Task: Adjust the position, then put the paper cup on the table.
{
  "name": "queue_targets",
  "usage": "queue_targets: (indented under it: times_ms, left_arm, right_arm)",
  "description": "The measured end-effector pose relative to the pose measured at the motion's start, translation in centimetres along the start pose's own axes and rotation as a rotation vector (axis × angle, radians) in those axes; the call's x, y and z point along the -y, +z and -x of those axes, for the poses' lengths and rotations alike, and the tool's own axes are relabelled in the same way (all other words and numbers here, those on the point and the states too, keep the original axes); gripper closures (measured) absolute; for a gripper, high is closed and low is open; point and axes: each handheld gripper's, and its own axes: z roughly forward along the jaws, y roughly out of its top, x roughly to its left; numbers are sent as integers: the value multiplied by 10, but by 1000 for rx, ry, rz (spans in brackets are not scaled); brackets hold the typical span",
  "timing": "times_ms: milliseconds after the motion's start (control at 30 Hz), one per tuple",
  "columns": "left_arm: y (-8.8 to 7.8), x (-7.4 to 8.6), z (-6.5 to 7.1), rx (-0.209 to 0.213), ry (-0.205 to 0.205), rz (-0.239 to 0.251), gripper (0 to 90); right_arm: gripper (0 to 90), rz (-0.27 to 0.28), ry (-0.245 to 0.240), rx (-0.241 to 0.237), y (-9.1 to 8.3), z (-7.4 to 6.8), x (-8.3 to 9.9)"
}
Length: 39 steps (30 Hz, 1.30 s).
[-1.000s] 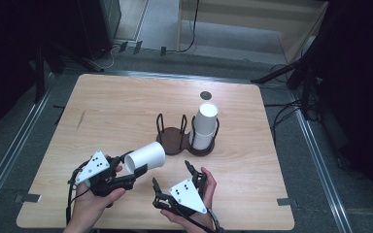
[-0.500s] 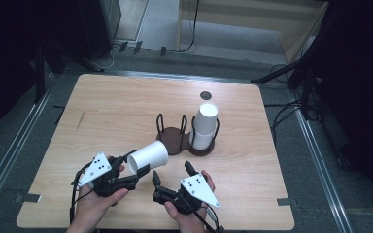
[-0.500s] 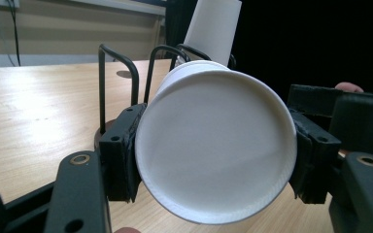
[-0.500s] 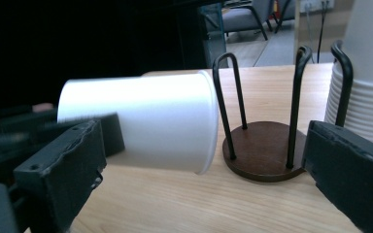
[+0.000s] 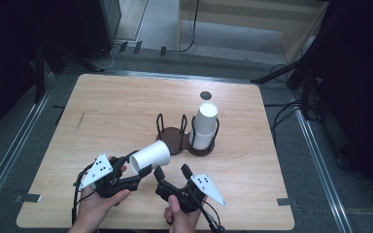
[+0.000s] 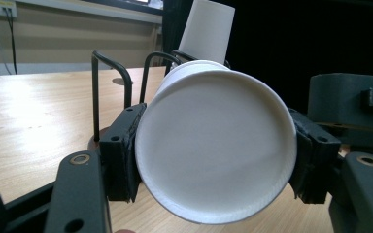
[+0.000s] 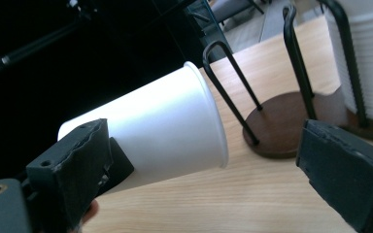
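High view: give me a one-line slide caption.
Left gripper holds a white paper cup on its side near the two-ring cup holder, right gripper open beside it.

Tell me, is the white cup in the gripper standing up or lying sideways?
Sideways. The white cup is clamped near its base by the left gripper, its rim pointing toward the dark holder.

Bright overhead light on wood, dark surroundings, blurred close-ups.

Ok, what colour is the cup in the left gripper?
Plain white; the cup shows best in the left gripper view, clamped in the left gripper.
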Motion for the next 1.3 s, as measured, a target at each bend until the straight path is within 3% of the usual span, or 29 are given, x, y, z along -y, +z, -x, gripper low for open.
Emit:
queue_targets:
  times_ms: [133, 300, 467, 533, 600, 667, 967, 1300]
  left_arm:
    - [1, 1, 2, 2, 3, 11, 341]
    - [2, 2, 4, 9, 15, 22, 342]
    - [4, 4, 6, 15, 22, 23, 342]
    - [4, 4, 7, 16, 19, 23, 342]
    - [4, 4, 8, 17, 23, 23, 342]
    - [5, 5, 7, 17, 24, 25, 341]
    - [8, 7, 13, 29, 29, 24, 341]
    - [12, 10, 16, 58, 30, 12, 341]
  right_arm:
    - [57, -2, 107, -9, 2, 2, 1]
    - [59, 7, 333, -28, 2, 8, 0]
    - [36, -7, 615, -83, 4, 17, 2]
    - [0, -1, 716, -74, 3, 19, 5]
    - [0, 1, 791, -110, 4, 20, 7]
    - [0, -9, 828, -144, 6, 19, 9]
    - [0, -39, 890, -171, 16, 17, 14]
    - [0, -52, 905, -216, 27, 18, 16]
